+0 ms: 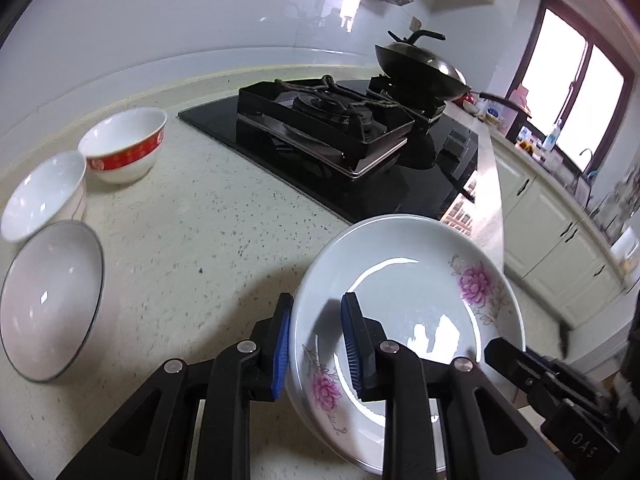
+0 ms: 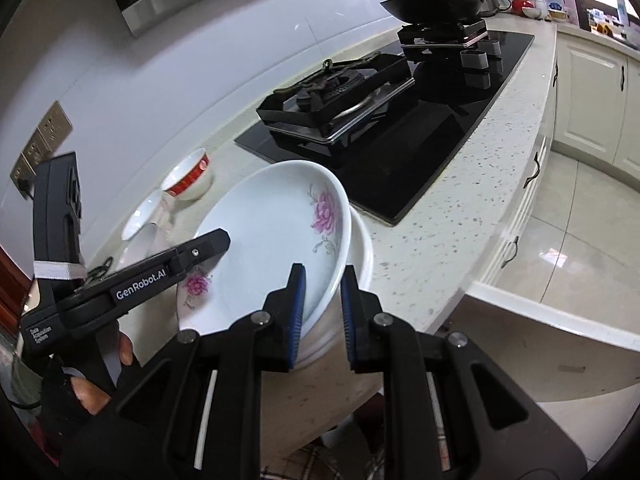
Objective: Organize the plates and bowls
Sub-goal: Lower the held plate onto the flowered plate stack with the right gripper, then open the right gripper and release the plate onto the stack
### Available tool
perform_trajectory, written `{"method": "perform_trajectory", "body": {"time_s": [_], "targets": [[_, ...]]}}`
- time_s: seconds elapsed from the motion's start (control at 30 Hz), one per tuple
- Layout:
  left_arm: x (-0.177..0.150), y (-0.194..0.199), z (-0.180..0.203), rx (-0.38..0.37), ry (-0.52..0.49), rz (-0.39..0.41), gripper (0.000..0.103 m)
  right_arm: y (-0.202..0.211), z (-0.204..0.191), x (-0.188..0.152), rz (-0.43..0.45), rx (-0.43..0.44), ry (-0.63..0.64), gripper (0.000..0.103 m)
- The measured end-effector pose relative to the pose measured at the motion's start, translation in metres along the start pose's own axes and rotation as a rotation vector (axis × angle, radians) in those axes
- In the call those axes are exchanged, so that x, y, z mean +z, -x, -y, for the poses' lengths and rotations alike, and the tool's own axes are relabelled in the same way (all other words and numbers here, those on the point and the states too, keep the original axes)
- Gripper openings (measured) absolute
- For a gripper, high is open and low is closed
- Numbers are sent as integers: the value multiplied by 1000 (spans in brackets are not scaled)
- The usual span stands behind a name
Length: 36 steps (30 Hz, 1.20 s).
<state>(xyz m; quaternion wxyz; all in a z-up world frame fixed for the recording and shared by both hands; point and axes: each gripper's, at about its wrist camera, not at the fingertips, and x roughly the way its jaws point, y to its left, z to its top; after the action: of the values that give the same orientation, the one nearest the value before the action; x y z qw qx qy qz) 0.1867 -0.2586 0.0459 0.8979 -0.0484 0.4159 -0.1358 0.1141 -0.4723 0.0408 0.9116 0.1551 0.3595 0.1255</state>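
A white plate with pink flowers (image 1: 420, 300) is tilted near the counter's front edge. My left gripper (image 1: 316, 344) straddles its left rim, one blue pad outside, one inside, pads touching it. In the right wrist view the same plate (image 2: 272, 232) rests on a second white dish (image 2: 362, 256) under it. My right gripper (image 2: 322, 312) straddles the right rims of both dishes, with a small gap at the outer pad. A red-banded bowl (image 1: 128, 144), a white bowl (image 1: 44, 196) and a grey-rimmed plate (image 1: 48, 304) stand at the left.
A black glass hob (image 1: 352, 148) with burner grates lies behind the plate; a dark wok (image 1: 420, 68) sits on the far burner. The counter's front edge (image 2: 516, 208) drops to white cabinets and a tiled floor. Wall sockets (image 2: 40, 148) are at the left.
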Motion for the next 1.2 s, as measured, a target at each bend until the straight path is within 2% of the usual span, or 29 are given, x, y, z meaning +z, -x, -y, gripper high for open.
{"method": "perform_trajectory", "body": {"time_s": [0.27, 0.4, 0.5, 0.53, 0.57, 0.6, 0.63, 0.77, 0.87, 1.2], "targets": [[-2, -6, 6, 64, -72, 6, 25, -5, -17, 2, 17, -117, 152, 21], [-3, -3, 11, 88, -107, 29, 27, -7, -26, -1, 15, -175, 221, 31], [-4, 3, 12, 114, -120, 58, 27, -11, -28, -4, 13, -241, 253, 33], [-4, 4, 11, 119, -119, 64, 27, -10, -28, -5, 20, -256, 259, 39], [-4, 6, 9, 123, -116, 69, 27, -7, -30, -5, 42, -275, 269, 51], [-4, 8, 6, 126, -108, 73, 28, -4, -32, -4, 62, -285, 273, 56], [-5, 9, 3, 128, -101, 73, 31, 2, -33, -3, 90, -289, 272, 63], [-8, 17, -4, 136, -84, 91, 51, 19, -39, 1, 147, -261, 262, 64], [-10, 25, -7, 146, -85, 109, 58, 22, -42, 3, 153, -240, 242, 64], [-19, 48, -13, 170, -102, 149, 69, 21, -52, -4, 123, -192, 206, 68]]}}
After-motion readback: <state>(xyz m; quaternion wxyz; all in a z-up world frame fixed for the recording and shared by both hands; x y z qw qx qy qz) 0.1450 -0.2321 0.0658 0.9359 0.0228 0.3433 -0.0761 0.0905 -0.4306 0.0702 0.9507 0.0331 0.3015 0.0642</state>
